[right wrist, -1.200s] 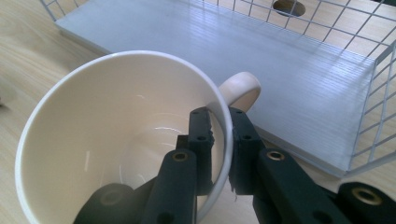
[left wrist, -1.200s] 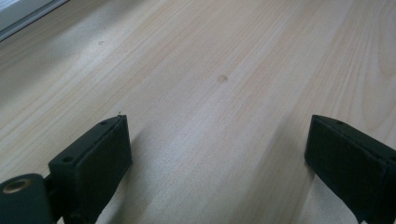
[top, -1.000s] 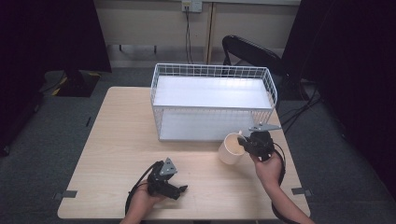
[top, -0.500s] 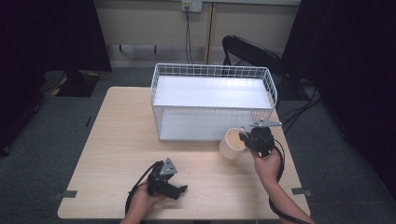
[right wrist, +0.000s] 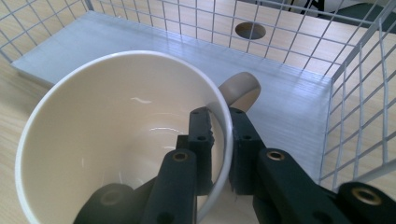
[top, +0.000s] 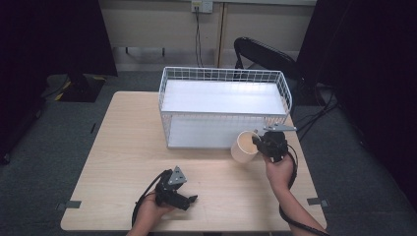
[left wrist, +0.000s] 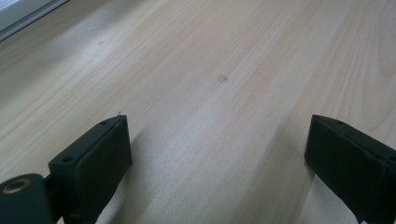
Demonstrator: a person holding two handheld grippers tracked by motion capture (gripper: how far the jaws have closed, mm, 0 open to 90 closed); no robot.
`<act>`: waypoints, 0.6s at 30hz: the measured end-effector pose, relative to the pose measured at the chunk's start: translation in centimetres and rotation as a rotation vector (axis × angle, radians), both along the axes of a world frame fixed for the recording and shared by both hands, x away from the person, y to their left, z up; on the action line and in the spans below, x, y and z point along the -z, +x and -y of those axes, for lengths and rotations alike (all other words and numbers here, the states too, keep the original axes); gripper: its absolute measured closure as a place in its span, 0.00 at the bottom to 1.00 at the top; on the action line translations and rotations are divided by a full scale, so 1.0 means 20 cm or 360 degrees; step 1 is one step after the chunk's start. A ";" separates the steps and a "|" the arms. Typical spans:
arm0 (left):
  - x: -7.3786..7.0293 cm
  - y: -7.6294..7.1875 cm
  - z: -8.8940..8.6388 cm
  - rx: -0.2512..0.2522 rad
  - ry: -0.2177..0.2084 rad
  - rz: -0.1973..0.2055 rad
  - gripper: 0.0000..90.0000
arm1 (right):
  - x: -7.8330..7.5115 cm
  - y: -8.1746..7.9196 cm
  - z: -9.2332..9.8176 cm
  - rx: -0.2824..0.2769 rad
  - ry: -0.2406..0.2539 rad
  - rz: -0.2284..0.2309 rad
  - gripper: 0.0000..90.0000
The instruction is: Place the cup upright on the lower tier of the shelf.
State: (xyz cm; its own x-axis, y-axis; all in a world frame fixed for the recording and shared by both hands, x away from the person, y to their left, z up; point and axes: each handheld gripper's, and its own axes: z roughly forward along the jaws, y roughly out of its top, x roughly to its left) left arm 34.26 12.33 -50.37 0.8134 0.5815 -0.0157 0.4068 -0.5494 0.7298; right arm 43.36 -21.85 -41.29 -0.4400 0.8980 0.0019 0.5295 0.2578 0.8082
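A cream mug hangs tilted just in front of the white wire rack, near its lower right corner. My right gripper is shut on the mug's rim, one jaw inside the cup and one outside, close to the handle. The rack's lower shelf lies right behind the mug. My left gripper rests low over the bare wooden table near its front edge, jaws wide open with nothing between them.
The rack has two white shelves and wire walls that stand close on the mug's right. A black chair stands behind the table. Cables trail off the table's right side.
The right hand has carried the mug slightly up and toward the rack's front. The left hand and its gripper have stayed in place.
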 end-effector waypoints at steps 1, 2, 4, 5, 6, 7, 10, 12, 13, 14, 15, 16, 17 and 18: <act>0.00 0.00 0.00 0.0002 0.0004 0.0004 0.08 | 0.00 0.00 0.00 -0.0001 0.0002 -0.0001 0.91; 0.00 0.00 0.00 0.0002 0.0004 0.0003 0.08 | 0.00 0.00 -0.01 0.0004 0.0001 0.0004 0.91; 0.00 0.00 0.00 0.0000 0.0001 -0.0001 0.08 | 0.00 0.00 -0.02 0.0013 0.0000 0.0020 0.91; 0.00 0.00 0.00 0.0003 0.0005 0.0004 0.08 | 0.00 0.00 -0.02 0.0020 0.0005 0.0030 0.91; 0.00 0.00 0.00 0.0003 0.0005 0.0004 0.08 | 0.00 0.00 -0.02 0.0020 0.0005 0.0030 0.91; 0.00 0.00 0.00 0.0003 0.0005 0.0004 0.08 | 0.00 0.00 -0.02 0.0034 0.0014 0.0045 0.91; 0.00 0.00 0.00 0.0001 0.0005 0.0005 0.07 | 0.01 0.00 -0.03 0.0053 0.0011 0.0081 0.91; 0.00 0.00 0.00 -0.0005 0.0000 0.0001 0.07 | 0.01 0.00 -0.03 0.0074 0.0016 0.0100 0.91; 0.00 0.00 0.00 -0.0003 0.0005 0.0004 0.07 | 0.01 0.00 -0.03 0.0082 0.0019 0.0107 0.91; 0.00 0.00 0.00 -0.0003 0.0005 0.0006 0.07 | 0.01 0.00 -0.03 0.0092 0.0022 0.0115 0.91; 0.00 0.00 0.00 -0.0003 0.0006 0.0005 0.07 | 0.01 0.00 -0.03 0.0102 0.0026 0.0123 0.91; 0.00 0.00 0.00 -0.0003 0.0005 0.0006 0.07 | 0.01 0.01 -0.03 0.0109 0.0031 0.0129 0.91; 0.00 0.00 0.00 -0.0003 0.0005 0.0006 0.07 | 0.01 0.01 -0.03 0.0109 0.0031 0.0129 0.91; 0.00 0.00 0.00 -0.0004 0.0005 0.0006 0.07 | 0.02 0.01 -0.03 0.0124 0.0026 0.0138 0.91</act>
State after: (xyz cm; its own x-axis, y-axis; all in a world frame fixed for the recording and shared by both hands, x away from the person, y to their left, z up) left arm 34.26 12.31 -50.35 0.8119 0.5837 -0.0110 0.4057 -0.5506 0.7296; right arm 43.59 -21.16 -41.64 -0.3678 0.9297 -0.0182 0.4754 0.2048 0.8556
